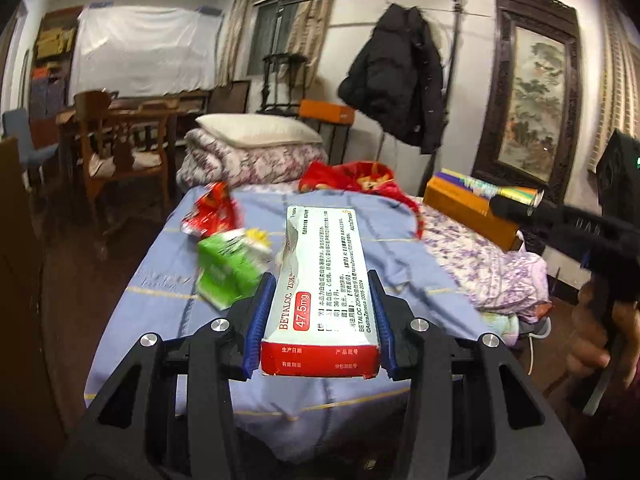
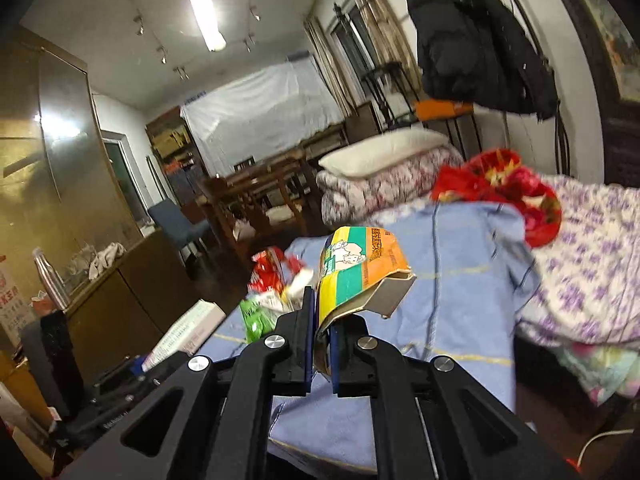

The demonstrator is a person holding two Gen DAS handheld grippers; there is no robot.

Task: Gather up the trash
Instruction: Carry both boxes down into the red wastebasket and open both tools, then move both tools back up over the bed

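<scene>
At lower centre of its view the left gripper [image 1: 320, 320] clamps a medicine box [image 1: 324, 280], held above the blue sheet [image 1: 400, 248]; the right gripper [image 2: 320, 340] pinches a flattened carton [image 2: 360, 272]. Beyond, left of centre, lie a green carton [image 1: 228, 268] and red wrapper [image 1: 212, 212], then bedding [image 1: 248, 152] and a hanging coat [image 1: 396, 80] upper right

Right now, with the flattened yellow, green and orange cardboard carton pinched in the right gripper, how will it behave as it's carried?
The flattened yellow, green and orange cardboard carton probably weighs little, being crushed and open. Its torn flap hangs loose and may flop. The right gripper pinches only its lower edge, so it could swivel or slip.
</scene>
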